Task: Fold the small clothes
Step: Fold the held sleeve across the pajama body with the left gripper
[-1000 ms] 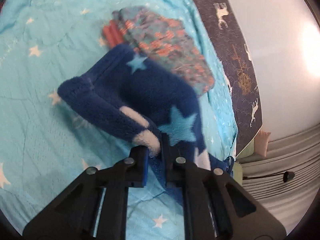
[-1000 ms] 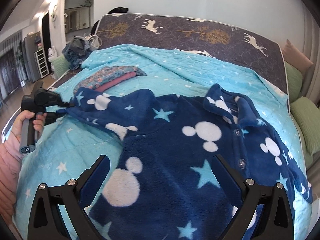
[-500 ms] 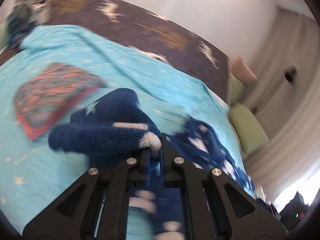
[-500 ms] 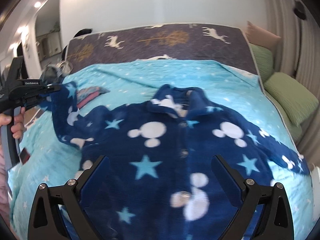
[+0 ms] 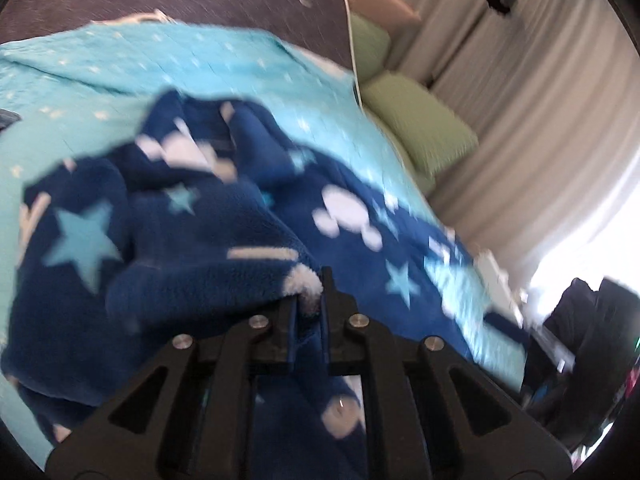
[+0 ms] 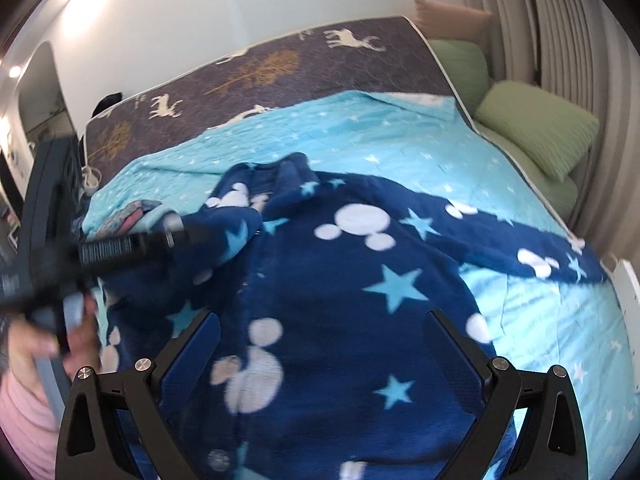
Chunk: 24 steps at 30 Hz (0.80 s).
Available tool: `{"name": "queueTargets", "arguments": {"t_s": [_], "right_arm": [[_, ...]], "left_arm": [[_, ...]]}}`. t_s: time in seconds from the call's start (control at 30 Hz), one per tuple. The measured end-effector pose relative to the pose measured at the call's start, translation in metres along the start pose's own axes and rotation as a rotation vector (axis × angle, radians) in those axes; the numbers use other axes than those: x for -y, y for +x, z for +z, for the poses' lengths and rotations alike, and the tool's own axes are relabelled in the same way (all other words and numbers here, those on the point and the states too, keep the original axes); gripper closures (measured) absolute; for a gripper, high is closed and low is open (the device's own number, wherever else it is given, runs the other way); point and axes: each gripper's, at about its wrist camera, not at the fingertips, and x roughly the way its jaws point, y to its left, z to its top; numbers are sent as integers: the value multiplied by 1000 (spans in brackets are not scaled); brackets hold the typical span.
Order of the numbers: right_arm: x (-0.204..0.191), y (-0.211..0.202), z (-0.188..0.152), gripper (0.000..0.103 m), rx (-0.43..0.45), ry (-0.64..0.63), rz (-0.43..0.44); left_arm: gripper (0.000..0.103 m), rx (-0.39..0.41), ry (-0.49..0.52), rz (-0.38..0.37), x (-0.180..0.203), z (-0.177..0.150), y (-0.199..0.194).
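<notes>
While the left claw [image 5: 309, 300] stays clamped on a plush sleeve cuff [image 5: 303, 285], the fuzzy navy star-print jacket [image 6: 340, 280] sprawls mid-bed on a quilted turquoise blanket [image 6: 400, 140]; right claw [image 6: 320, 344] gapes empty; green pillows [image 6: 536, 124] far right.

Counts: 1 blue fleece top [image 6: 352, 280] with stars and white blobs, spread out on 1 bed [image 6: 500, 184]. 1 turquoise star blanket [image 6: 400, 140] under it, 1 dark deer-print sheet [image 6: 280, 68] past that. 1 small folded stack of clothes [image 6: 128, 218] at far left, item count unreadable. 2 green pillows [image 6: 536, 124] beside the bed, plus 1 beige one [image 6: 448, 16] behind. 2 hand-held grippers: left [image 5: 310, 300], right [image 6: 324, 344]. 1 bare hand [image 6: 52, 344] visible.
</notes>
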Motion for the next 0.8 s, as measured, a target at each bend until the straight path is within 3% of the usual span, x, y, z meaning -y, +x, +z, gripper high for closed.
{"name": "queueTargets", "arguments": {"t_s": [0.13, 0.27, 0.3, 0.4, 0.5, 0.63, 0.7, 0.8], "right_arm": [[10, 7, 2, 0, -24, 22, 23], [2, 20, 6, 0, -50, -3, 58], [-3, 24, 8, 0, -62, -19, 69], [-29, 32, 12, 0, -78, -119, 102], [-62, 36, 11, 0, -65, -252, 111], [-103, 45, 8, 0, -53, -407, 97], [-116, 51, 7, 0, -55, -460, 76], [-135, 65, 2, 0, -33, -567, -22]], "left_arm": [[84, -49, 30, 29, 1, -23, 6], [40, -22, 55, 82, -3, -44, -14], [35, -10, 54, 88, -5, -48, -21], [33, 41, 24, 101, -15, -64, -49], [21, 109, -29, 185, -32, -78, -69], [19, 201, -136, 294, -55, -96, -97], [17, 214, -131, 325, -59, -100, -107], [17, 197, -45, 410, -52, -101, -110]]}}
